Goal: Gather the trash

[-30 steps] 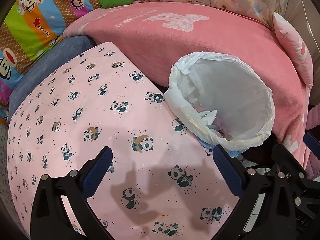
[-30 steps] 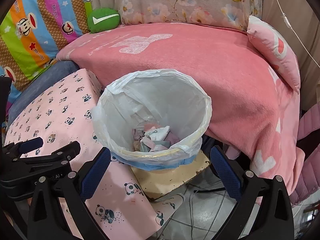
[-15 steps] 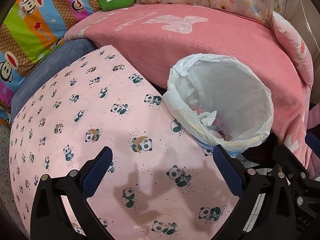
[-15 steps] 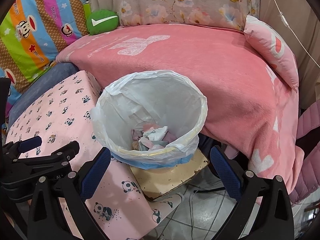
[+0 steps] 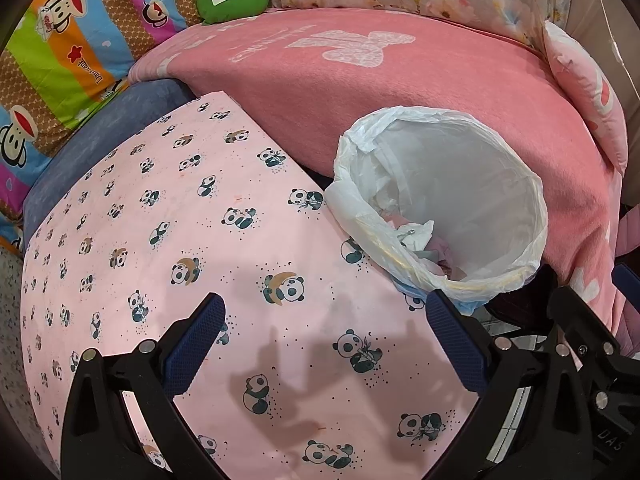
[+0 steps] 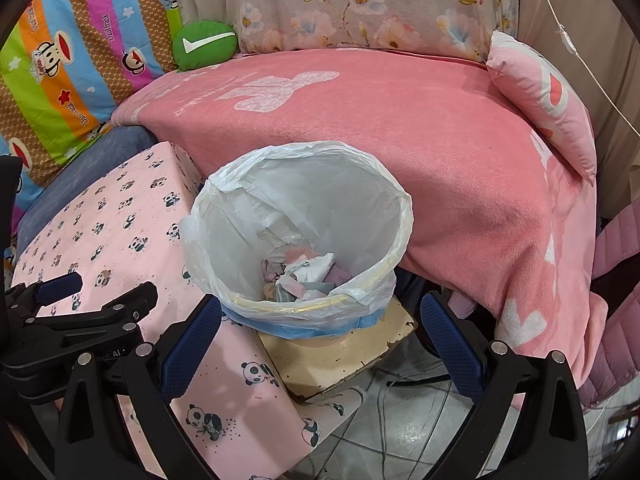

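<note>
A waste bin with a white plastic liner [image 6: 352, 184] stands on a cream stool [image 6: 352, 360], with crumpled paper trash [image 6: 304, 276] at its bottom. It also shows in the left wrist view [image 5: 472, 176], with the trash [image 5: 420, 240] partly hidden by the rim. My left gripper [image 5: 326, 344] is open and empty above the pink panda-print cloth [image 5: 168, 216], left of the bin. My right gripper [image 6: 320, 344] is open and empty, just in front of the bin. The left gripper's body [image 6: 80, 320] shows at the lower left of the right wrist view.
A pink blanket [image 6: 420, 128] covers the bed behind the bin. A green cushion [image 6: 204, 44], a striped cartoon quilt [image 6: 60, 60], a floral cushion [image 6: 360, 4] and a pink pillow [image 6: 548, 100] lie at the back. Tiled floor with cables [image 6: 400, 420] lies below the stool.
Both grippers have drawn back and up a little, so the bin looks slightly smaller and lower in both views. Both stay open and empty.
</note>
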